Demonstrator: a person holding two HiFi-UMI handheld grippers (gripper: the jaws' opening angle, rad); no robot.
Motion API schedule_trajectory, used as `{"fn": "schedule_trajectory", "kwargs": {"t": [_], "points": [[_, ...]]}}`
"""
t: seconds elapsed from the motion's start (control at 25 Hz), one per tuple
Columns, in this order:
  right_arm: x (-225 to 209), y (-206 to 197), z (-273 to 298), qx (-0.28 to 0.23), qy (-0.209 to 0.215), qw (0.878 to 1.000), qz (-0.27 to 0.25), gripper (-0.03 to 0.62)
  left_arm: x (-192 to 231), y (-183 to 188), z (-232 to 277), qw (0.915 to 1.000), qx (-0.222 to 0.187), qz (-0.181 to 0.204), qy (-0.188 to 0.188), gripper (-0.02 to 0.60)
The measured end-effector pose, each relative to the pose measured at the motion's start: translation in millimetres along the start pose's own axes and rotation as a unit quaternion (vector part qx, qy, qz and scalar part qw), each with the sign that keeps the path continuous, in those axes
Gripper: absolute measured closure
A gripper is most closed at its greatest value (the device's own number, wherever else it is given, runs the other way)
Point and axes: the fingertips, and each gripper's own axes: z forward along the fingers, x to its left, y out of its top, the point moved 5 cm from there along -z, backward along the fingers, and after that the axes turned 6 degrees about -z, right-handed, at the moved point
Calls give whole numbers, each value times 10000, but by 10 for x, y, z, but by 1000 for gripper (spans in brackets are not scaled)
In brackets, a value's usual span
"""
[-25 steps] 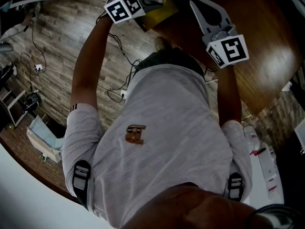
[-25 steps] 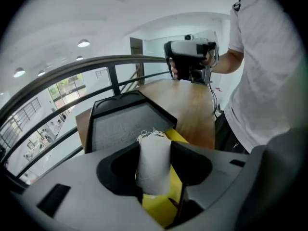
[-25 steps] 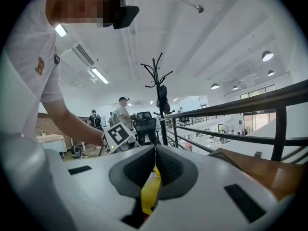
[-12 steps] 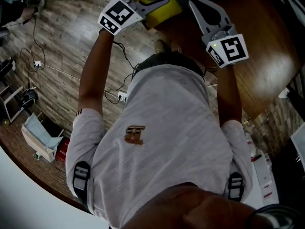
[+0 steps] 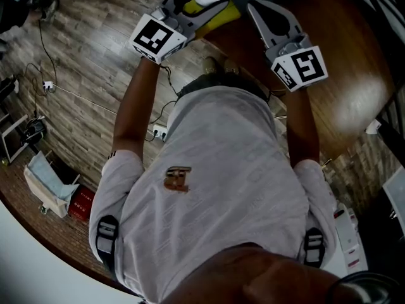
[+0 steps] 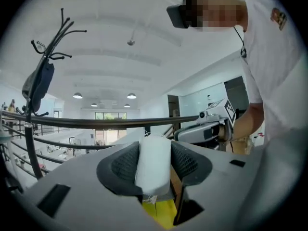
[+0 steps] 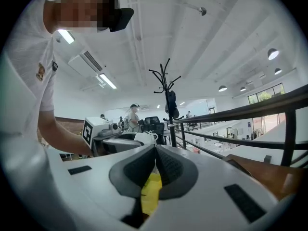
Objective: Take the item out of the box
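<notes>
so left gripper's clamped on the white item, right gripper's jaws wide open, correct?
No: the right gripper has its jaws closed together, as the right gripper view shows. The left gripper is indeed clamped on the white item, with the yellow box below it.

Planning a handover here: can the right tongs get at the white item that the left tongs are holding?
Probably not. The right tongs look shut on the yellow box, and the left tongs clamp the white item on both sides.

A yellow box [image 5: 219,19] sits at the edge of the brown wooden surface [image 5: 342,56]. Beside the surface, cables [image 5: 82,98] trail over the plank floor [image 5: 95,43].
</notes>
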Motion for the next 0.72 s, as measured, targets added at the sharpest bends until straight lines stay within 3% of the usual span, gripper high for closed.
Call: {"fn": "schedule_trajectory", "kwargs": {"t": [0.2, 0.72], "points": [[118, 94, -50, -192, 133, 9997, 51, 563, -179, 178, -118, 9978, -602, -136, 237, 367], [509, 176, -163, -451, 267, 9986, 55, 563, -484, 388, -377, 9919, -1141, -86, 550, 368]]}}
